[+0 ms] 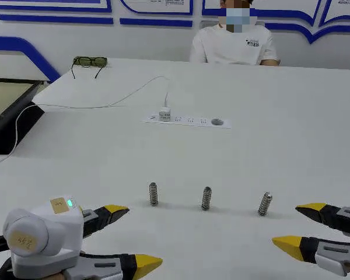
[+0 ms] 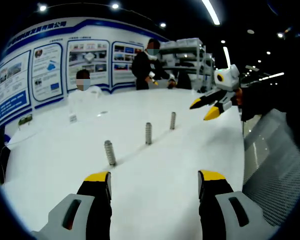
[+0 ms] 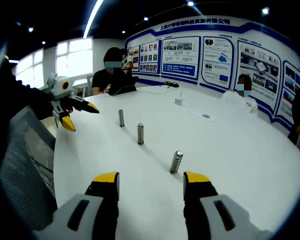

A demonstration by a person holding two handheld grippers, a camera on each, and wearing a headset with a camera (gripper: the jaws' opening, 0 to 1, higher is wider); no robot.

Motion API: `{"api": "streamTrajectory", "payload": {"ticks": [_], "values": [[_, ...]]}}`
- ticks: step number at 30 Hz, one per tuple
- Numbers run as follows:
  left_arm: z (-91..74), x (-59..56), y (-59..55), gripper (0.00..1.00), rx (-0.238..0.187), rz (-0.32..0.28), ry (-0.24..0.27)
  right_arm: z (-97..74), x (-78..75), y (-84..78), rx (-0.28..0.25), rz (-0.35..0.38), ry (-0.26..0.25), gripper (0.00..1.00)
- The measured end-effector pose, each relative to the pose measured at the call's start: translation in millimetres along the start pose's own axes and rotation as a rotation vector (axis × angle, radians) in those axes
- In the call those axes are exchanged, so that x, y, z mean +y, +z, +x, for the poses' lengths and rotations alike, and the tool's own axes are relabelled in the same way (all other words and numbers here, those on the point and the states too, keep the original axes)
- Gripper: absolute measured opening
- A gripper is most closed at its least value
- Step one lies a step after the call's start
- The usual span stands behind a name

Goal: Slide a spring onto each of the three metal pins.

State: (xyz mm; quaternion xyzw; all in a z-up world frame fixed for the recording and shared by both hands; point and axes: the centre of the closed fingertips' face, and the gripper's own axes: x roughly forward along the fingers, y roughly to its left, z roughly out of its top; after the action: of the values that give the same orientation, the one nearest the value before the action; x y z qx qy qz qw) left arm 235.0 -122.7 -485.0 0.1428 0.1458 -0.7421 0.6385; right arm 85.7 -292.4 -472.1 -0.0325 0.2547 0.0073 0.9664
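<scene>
On the table point(image 1: 105, 157), three springs point(image 1: 206, 198) stand; left tongs point(image 1: 141, 234), label point(image 1: 59, 205) illegible, and right tongs point(image 1: 286, 224) gape.

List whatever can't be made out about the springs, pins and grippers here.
Pins: head view, the springs' coils cover their shafts, so seating cannot be told.
Right gripper: head view, body cut off by the right edge.
Left gripper: head view, lower part cut off by the bottom edge.
Wall posters: right gripper view, text too small to read.

Right tongs point(image 1: 286, 224) partly off-frame.
</scene>
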Motion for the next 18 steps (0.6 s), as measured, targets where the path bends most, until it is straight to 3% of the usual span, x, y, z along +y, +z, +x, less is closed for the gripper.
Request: {"api": "streamTrajectory", "payload": {"ticks": [7, 18], "values": [[-0.4, 2.4, -2.2, 0.72, 0.001, -0.006, 0.004, 0.6, -4.2, 2.0, -0.03, 0.002, -0.017, 0.65], [2.3, 6.2, -4.2, 0.72, 0.001, -0.014, 0.005, 2.0, -6.5, -2.6, -0.029, 0.022, -0.033, 0.77]]}}
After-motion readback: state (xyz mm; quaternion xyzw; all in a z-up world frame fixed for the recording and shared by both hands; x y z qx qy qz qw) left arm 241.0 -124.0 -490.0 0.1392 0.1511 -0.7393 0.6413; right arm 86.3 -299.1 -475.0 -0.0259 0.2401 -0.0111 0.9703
